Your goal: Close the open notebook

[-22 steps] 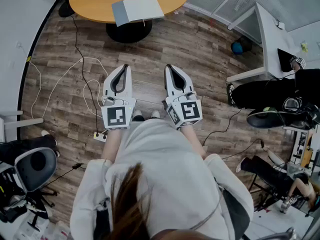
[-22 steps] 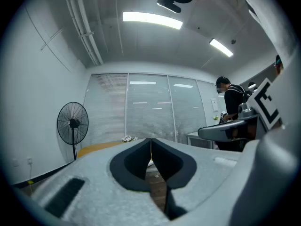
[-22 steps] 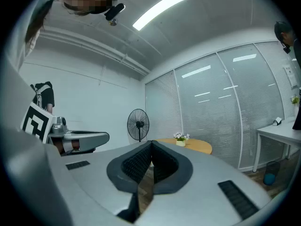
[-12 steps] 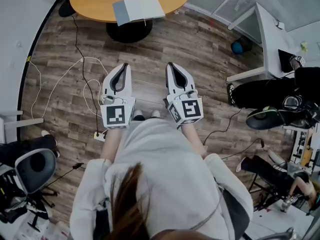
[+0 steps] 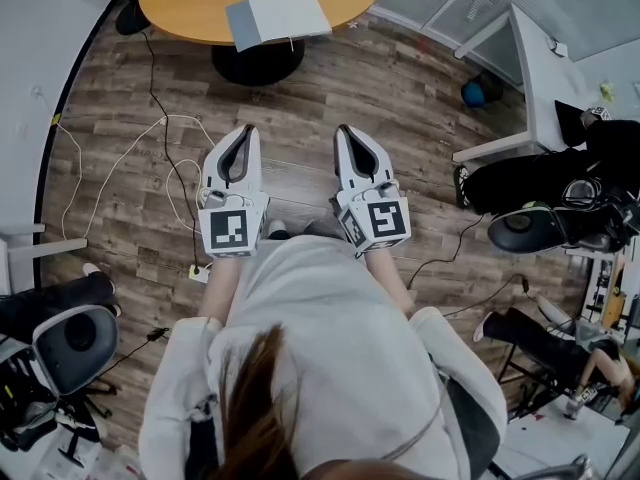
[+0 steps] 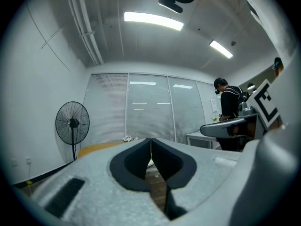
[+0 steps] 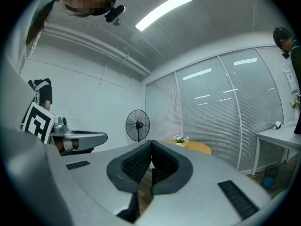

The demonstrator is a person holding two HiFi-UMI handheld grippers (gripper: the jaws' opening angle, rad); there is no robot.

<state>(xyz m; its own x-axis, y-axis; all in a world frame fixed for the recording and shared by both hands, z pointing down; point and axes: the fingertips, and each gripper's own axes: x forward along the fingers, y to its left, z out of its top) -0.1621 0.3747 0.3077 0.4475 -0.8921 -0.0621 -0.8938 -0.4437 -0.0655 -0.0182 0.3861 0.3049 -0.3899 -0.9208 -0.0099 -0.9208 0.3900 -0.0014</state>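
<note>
- We are holding the left hand-held gripper [image 5: 246, 133] and the right hand-held gripper [image 5: 346, 132] level above the floor [image 5: 400, 98], both pinched together on nothing.
- The notebook [image 5: 278, 18] is lying at twelve o'clock on the round surface [image 5: 180, 3], well apart from us.
- We are judging it light and floppy, best lifted by pinching one cover's free edge.

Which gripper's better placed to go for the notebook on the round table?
Left, marginally. Left gripper and right gripper are both shut, well short of the table; the notebook lies nearer the left's line.
</note>
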